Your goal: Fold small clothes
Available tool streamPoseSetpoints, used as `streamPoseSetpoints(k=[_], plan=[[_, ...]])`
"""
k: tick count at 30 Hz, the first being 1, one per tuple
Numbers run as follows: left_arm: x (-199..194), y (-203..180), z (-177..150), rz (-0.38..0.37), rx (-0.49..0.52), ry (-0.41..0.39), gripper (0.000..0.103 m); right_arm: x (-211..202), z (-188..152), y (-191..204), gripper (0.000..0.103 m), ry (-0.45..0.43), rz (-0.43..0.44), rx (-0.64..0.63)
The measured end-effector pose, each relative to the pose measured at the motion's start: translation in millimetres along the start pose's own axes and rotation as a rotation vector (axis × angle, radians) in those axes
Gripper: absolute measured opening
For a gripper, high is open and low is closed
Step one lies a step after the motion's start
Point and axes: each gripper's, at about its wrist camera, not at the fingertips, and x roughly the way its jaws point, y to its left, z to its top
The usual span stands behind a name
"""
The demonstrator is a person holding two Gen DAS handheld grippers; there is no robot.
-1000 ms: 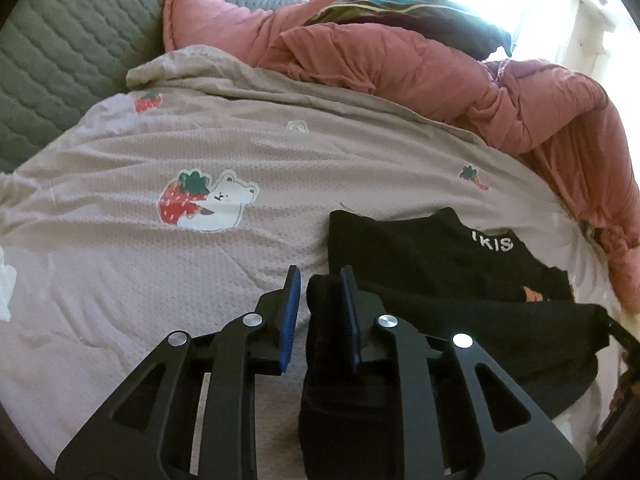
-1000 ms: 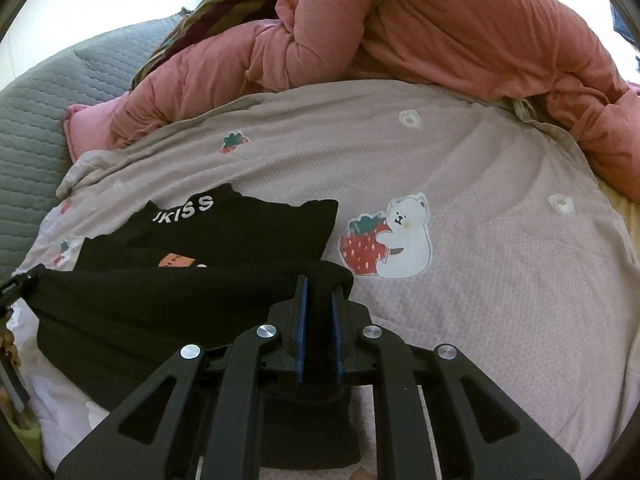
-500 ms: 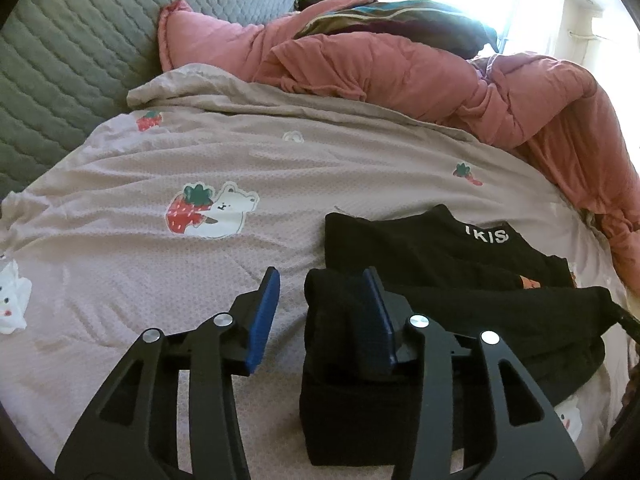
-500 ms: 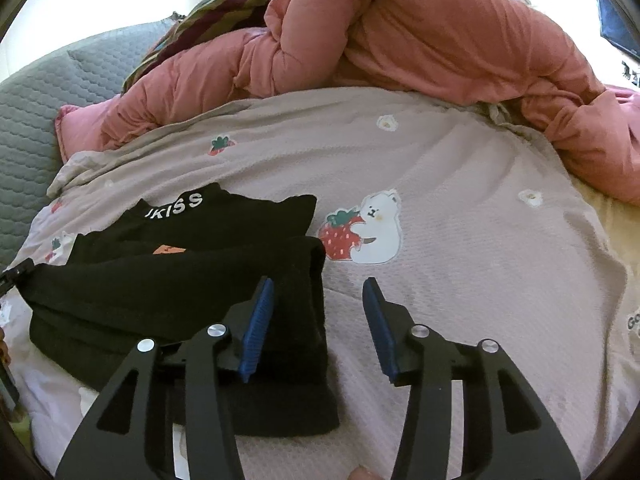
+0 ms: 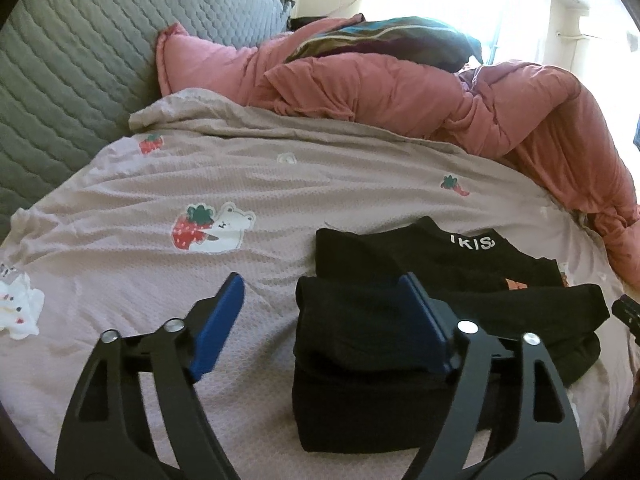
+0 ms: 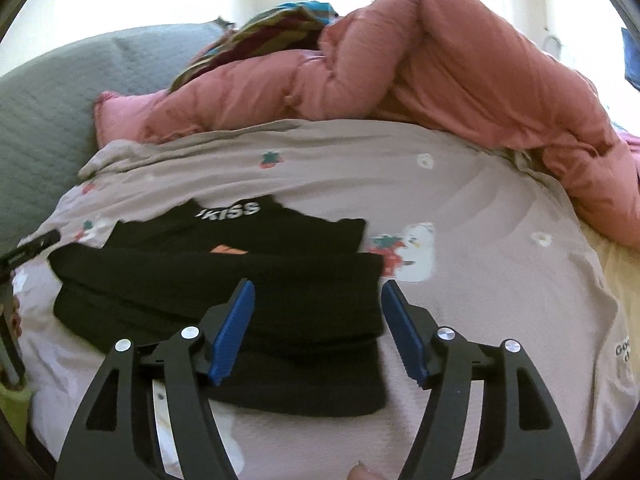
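Black garment [image 5: 372, 344] lies folded over on the bed [image 5: 280, 184], left claw [image 5: 320, 316] and right claw [image 6: 316, 324] both wide apart, gripping nothing (likely near finished).

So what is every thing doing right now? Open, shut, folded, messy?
left gripper: open, holding nothing, over the near corner of the black garment
right gripper: open, holding nothing, over the garment's other corner
black garment: folded over on itself, lying on the bed
bed sheet: spread out, wrinkled
pink duvet: bunched up in a heap
striped cloth: crumpled on top of the duvet
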Motion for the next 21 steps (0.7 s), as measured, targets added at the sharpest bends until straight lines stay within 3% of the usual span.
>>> streamPoseSetpoints(k=[8, 11, 13, 15, 18, 21], plan=[[-32, 6, 2, 0.017, -0.004, -0.099, 0.081, 2, -10, 48, 0.067, 0.029, 0.066, -0.145], [-38, 4, -2, -0.009, 0.003, -0.092, 0.079, 5, -15, 59, 0.065, 0.053, 0.097, -0.169], [-40, -3, -9, -0.043, 0.018, -0.071, 0.070, 8, -20, 67, 0.041, 0.075, 0.116, -0.193], [-37, -16, -17, -0.081, 0.065, -0.035, 0.060, 12, -25, 74, 0.028, 0.109, 0.136, -0.211], [-26, -33, -30, -0.160, 0.105, 0.052, 0.038, 18, -35, 85, 0.024, 0.145, 0.156, -0.242], [-13, -49, -42, -0.167, 0.174, 0.124, 0.032, 24, -43, 91, 0.024, 0.172, 0.153, -0.259]])
